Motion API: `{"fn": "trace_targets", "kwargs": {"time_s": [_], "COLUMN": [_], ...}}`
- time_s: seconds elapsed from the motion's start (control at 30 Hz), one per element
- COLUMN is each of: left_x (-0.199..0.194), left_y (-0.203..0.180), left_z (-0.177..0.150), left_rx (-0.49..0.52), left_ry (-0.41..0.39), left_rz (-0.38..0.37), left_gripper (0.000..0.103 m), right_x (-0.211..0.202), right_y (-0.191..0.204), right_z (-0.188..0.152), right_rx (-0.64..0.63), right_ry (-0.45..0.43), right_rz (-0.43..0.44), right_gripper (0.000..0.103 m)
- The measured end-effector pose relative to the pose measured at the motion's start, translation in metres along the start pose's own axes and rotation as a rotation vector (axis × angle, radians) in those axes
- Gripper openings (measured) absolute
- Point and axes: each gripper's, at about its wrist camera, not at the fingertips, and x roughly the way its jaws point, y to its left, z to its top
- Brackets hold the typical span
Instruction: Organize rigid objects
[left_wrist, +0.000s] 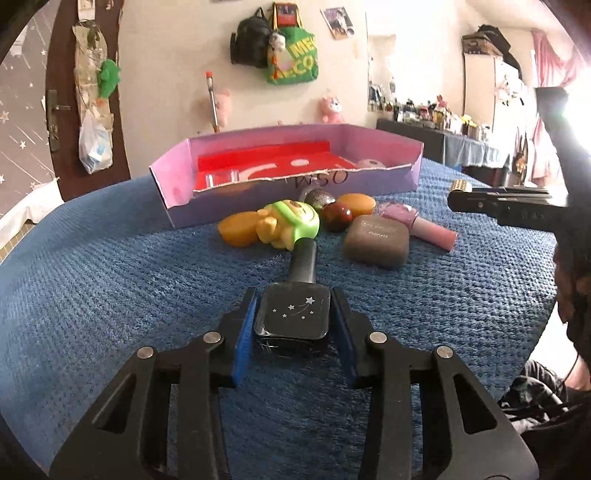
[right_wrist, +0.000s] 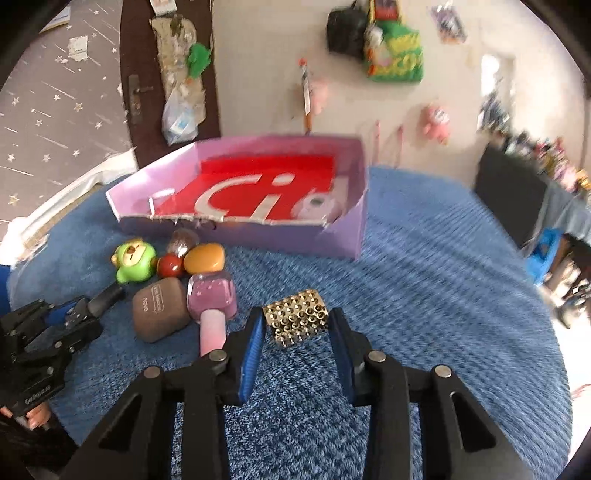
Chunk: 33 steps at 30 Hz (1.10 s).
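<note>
My left gripper (left_wrist: 293, 314) is shut on a black nail polish bottle (left_wrist: 293, 314) with silver stars, its cap pointing toward a green and yellow toy (left_wrist: 290, 223). My right gripper (right_wrist: 297, 317) is shut on a gold studded block (right_wrist: 297, 317) and holds it above the blue blanket. A purple box (left_wrist: 288, 192) with a red bottom stands behind; it also shows in the right wrist view (right_wrist: 295, 236) with a pink round thing (right_wrist: 319, 208) inside. In front of the box lie orange stones (left_wrist: 238, 230), a red-brown ball (left_wrist: 336, 216), a brown case (left_wrist: 376, 240) and a pink polish bottle (left_wrist: 417, 223).
Everything lies on a blue textured blanket (left_wrist: 110, 277). The right gripper shows at the right edge of the left wrist view (left_wrist: 498, 203). The left gripper shows at the left of the right wrist view (right_wrist: 48, 332). A dark cabinet (right_wrist: 509, 199) stands at the far right.
</note>
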Motion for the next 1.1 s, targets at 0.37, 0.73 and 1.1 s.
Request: {"fn": "trace_targets", "kwargs": {"time_s": [0.37, 0.73, 1.1], "left_x": [-0.024, -0.037, 0.022], "left_y": [-0.004, -0.003, 0.012], "left_z": [0.007, 0.042, 0.118], "left_rx": [-0.001, 0.005, 0.024], "left_ry": [-0.119, -0.193, -0.105], "left_rz": [0.039, 0.050, -0.013], "left_gripper": [0.035, 0.035, 0.034], "right_x": [-0.039, -0.048, 0.005], "right_y": [0.056, 0.065, 0.052], "right_z": [-0.019, 0.005, 0.082], "right_rx": [-0.100, -0.112, -0.139], "right_ry": [-0.233, -0.273, -0.170], "right_rz": [-0.084, -0.070, 0.019], "right_gripper": [0.037, 0.037, 0.037]}}
